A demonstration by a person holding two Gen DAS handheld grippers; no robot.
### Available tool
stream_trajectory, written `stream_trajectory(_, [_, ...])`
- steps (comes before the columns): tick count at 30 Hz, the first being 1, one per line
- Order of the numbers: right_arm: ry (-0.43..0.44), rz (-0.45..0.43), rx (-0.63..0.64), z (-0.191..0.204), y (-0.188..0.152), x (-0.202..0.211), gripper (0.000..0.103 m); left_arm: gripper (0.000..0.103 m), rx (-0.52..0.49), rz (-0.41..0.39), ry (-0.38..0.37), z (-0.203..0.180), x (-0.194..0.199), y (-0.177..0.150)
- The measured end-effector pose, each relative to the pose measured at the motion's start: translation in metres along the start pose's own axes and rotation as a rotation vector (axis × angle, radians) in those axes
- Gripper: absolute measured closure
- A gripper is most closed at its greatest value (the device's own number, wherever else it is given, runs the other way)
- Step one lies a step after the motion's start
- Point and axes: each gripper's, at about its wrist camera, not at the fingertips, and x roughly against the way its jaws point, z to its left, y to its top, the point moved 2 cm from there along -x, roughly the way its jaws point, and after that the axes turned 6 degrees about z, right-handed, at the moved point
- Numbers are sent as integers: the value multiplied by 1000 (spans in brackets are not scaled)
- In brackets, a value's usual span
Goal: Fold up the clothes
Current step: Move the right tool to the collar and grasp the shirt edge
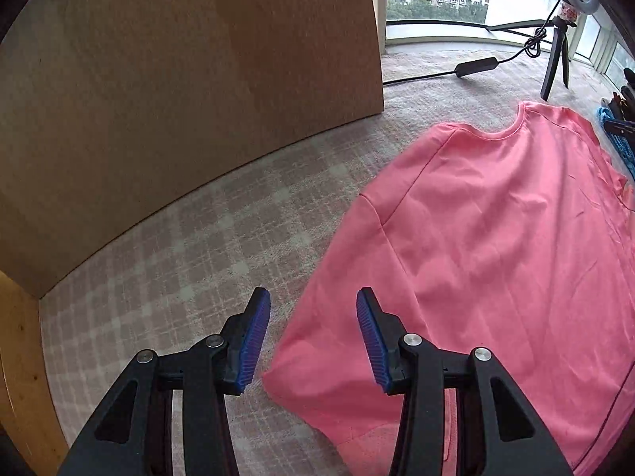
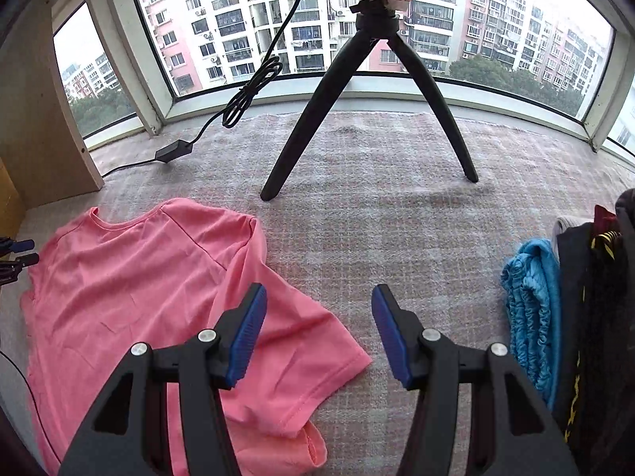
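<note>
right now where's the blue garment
In the right wrist view the blue garment lies crumpled at the right edge, on the checked cloth against a dark clothes pile, well right of the pink t-shirt.

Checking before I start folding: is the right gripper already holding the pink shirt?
No, the right gripper has its jaws apart over the pink shirt, gripping nothing.

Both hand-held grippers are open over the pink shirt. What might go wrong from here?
1. The left hand-held gripper hangs over the pink shirt sleeve corner; it may pinch only one layer.
2. The right hand-held gripper sits mostly over bare blanket, and may miss the sleeve.
</note>
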Motion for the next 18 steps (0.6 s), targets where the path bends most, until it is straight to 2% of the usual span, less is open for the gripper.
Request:
stream_trajectory(3, [60, 48, 50, 10, 14, -20, 49, 60, 10, -4, -29, 0, -5, 4])
stream_trajectory(7, [85, 117, 104, 20, 15, -36, 52, 61, 5, 3, -32, -1, -9, 4])
stream_trajectory(9, [69, 150, 133, 23, 14, -39, 94, 61, 1, 7, -29, 0, -10, 3])
stream_trajectory(10, [38, 159, 162, 25, 14, -39, 101, 61, 1, 8, -26, 2, -10, 3])
stream_trajectory(11, [0, 158, 189, 27, 16, -38, 101, 61, 4, 4, -22, 4, -8, 2])
stream_trajectory(14, [-190, 46, 247, 28, 29, -23, 100, 61, 19, -14, -26, 15, 3, -2])
stream_trajectory(15, [-214, 52, 255, 28, 31, -22, 97, 61, 31, -22, -26, 22, 10, -7])
stream_trajectory(17, [-235, 94, 252, 25, 31, -23, 52, 61, 54, -27, -36, 36, 23, -19])
stream_trajectory(18, [-236, 113, 244, 24, 29, -22, 51, 61, 53, -18, -46, 43, 26, -29])
